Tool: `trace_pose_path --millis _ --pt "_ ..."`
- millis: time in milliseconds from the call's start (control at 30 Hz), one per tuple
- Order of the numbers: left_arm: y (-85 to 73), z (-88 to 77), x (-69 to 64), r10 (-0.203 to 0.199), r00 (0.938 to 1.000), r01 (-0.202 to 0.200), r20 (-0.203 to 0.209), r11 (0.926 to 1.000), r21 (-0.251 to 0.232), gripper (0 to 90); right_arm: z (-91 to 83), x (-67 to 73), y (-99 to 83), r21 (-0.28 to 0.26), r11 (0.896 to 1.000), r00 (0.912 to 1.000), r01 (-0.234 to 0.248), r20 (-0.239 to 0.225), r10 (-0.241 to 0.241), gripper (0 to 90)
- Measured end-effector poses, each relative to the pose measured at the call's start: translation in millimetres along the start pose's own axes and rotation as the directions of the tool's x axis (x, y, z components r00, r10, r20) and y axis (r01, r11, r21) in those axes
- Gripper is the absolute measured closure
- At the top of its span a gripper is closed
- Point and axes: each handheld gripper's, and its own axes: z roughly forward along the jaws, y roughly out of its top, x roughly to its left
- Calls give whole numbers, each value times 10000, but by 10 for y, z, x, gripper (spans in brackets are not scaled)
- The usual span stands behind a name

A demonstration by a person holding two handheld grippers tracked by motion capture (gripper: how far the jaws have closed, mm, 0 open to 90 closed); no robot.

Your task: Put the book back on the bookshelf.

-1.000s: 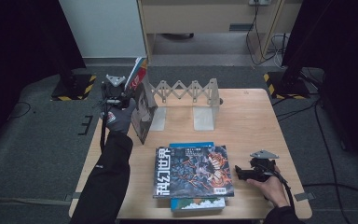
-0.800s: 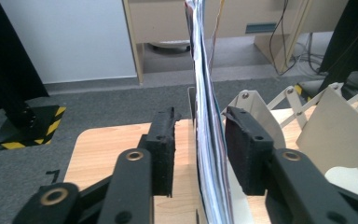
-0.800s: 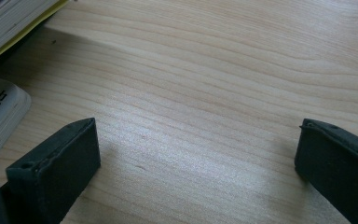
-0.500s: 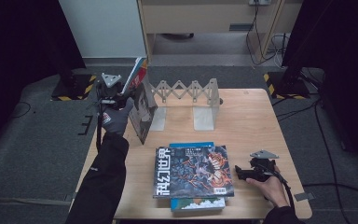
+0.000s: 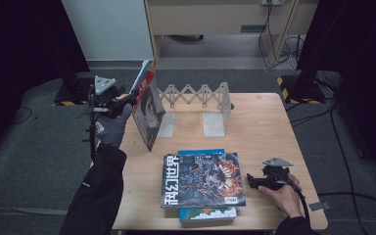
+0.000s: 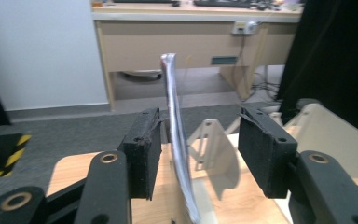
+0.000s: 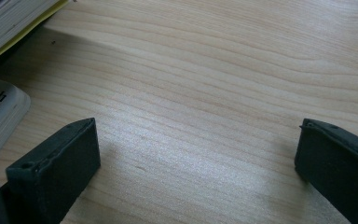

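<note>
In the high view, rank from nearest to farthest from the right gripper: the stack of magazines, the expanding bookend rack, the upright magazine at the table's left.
From the right gripper:
1. Stack of magazines, just to its left at the near edge.
2. Expanding bookend rack, farther back, mid-table.
3. Upright magazine, far left, between the left gripper's jaws.

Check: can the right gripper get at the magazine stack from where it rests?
Probably yes. The right gripper rests open on the table, beside the magazine stack, with bare wood between its jaws and the stack's edge.
</note>
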Motion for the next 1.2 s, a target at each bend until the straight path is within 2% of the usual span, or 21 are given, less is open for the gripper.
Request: trace_pose_path --millis 167,367,533,633,733,933,1167,1200 --pt "-43 -199 19 -19 9991 24 413 9999 -123 443 0 -1 0 -1 10000 10000 6 1 -6 3" --pt "-107 -454 37 107 9982 -87 583 9994 -345 420 -3 -9 1 -7 10000 10000 10 -80 -10 12" --pt "-142 -603 51 181 9981 -152 588 9987 -486 406 -13 -30 3 -62 9999 9999 107 -116 -108 55" --pt "-176 -667 49 158 9974 -123 702 9987 -491 400 -27 -41 18 -24 10000 10000 16 -44 -16 97" --pt "-248 -709 44 99 9961 -65 874 9992 -394 389 -50 -61 32 83 9997 9996 -226 -171 227 134" --pt "-526 -681 67 50 9961 -62 881 9999 129 381 -95 -79 56 91 9995 9990 -297 -323 300 187" --pt "-895 -577 89 -206 9949 106 990 9949 1006 376 -183 -64 114 -499 9971 9977 -579 -375 561 209" --pt "-995 -550 87 -278 9941 148 1049 9924 1224 374 -213 -51 129 -633 9959 9971 -641 -457 613 214"
